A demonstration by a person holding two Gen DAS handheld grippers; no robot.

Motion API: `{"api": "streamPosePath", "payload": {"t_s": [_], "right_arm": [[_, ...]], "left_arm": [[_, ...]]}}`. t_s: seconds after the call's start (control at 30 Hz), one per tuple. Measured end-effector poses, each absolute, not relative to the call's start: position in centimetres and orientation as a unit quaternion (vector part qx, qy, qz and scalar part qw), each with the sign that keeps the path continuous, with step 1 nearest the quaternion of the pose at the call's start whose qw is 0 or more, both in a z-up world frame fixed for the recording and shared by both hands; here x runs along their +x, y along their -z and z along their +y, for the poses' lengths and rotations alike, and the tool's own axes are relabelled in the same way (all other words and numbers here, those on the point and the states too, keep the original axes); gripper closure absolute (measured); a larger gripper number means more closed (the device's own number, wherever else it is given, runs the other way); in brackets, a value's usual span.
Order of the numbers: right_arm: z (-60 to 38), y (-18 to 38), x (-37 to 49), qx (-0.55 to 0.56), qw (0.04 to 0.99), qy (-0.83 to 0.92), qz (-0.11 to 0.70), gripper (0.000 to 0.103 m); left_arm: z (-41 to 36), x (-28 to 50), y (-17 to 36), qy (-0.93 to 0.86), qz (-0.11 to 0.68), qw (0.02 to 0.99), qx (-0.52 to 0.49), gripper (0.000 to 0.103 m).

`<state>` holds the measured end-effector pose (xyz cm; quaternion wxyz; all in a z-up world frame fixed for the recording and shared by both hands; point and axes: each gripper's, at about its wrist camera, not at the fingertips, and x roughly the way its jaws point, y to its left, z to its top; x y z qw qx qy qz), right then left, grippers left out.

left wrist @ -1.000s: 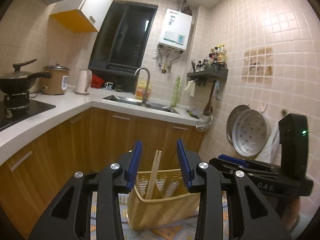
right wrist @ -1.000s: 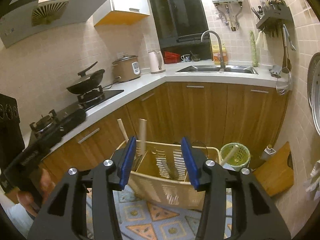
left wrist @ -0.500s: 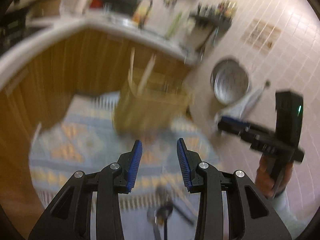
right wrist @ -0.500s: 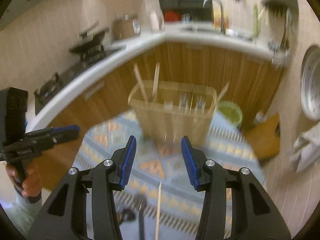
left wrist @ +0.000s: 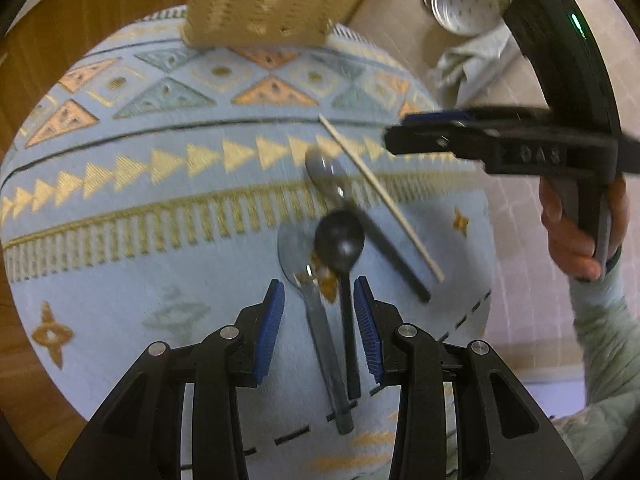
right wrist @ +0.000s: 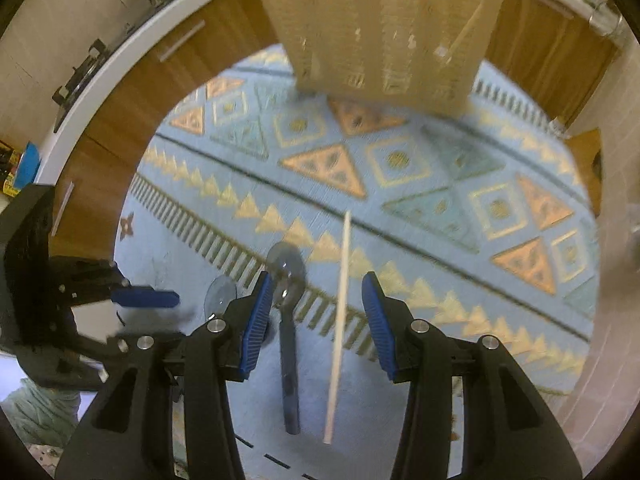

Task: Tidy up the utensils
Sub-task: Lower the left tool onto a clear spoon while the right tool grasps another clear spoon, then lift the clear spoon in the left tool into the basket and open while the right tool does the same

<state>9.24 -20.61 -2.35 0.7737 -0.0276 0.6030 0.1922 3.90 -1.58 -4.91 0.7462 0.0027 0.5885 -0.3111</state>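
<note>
You are pointing both tongs down at the patterned blue rug [left wrist: 168, 200], where the utensils are lying loose. Your left tongs [left wrist: 319, 322] are standing spread with nothing pinched; the handles of the black spoon [left wrist: 340, 240] and the clear spoon [left wrist: 298, 256] are lying side by side on the rug beneath the gap, the black bowl overlapping the clear one. A grey spoon [left wrist: 326, 178] is lying just beyond them at a slant, and a single wooden chopstick [left wrist: 380, 196] is lying beside it, nearly parallel. Your right tongs [right wrist: 317, 312] are also standing spread and empty, hanging over the grey spoon [right wrist: 286, 276] and the chopstick [right wrist: 340, 312]; both appear within the gap. The wicker basket [right wrist: 380, 36] is standing at the far edge of the rug, well apart from the loose pieces, with sticks poking from its top. The picture is blurred.
</note>
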Motion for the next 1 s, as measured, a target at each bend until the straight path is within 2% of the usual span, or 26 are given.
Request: {"api": "streamPosePath", "payload": {"t_s": [0.37, 0.43, 0.47, 0.7, 0.9, 0.93, 1.0], "right_arm": [[-17.6, 5.8, 10.9, -0.022, 0.749, -0.208, 0.628, 0.06], [-17.4, 6.1, 11.0, -0.028, 0.75, -0.207, 0.628, 0.06], [-17.3, 6.1, 11.0, -0.027, 0.748, -0.209, 0.629, 0.06], [-16.2, 6.5, 10.5, -0.062, 0.752, -0.199, 0.625, 0.06], [-14.4, 7.0, 9.2, -0.124, 0.758, -0.185, 0.613, 0.06], [-14.0, 7.1, 9.1, -0.134, 0.759, -0.182, 0.61, 0.06], [-13.4, 7.2, 8.7, -0.154, 0.761, -0.177, 0.605, 0.06]], "left_arm": [[-4.1, 2.9, 6.5, 0.272, 0.586, 0.759, 0.085, 0.071], [-4.8, 3.4, 6.6, 0.259, 0.58, 0.766, 0.091, 0.078], [-5.1, 3.6, 6.6, 0.256, 0.579, 0.768, 0.096, 0.085], [-2.9, 4.7, 5.8, 0.219, 0.566, 0.792, 0.065, 0.099], [-0.6, 5.4, 5.5, 0.189, 0.561, 0.805, 0.034, 0.098], [-0.4, 5.5, 5.6, 0.184, 0.56, 0.807, 0.037, 0.096], [-0.6, 5.4, 5.6, 0.18, 0.56, 0.807, 0.043, 0.082]]}}
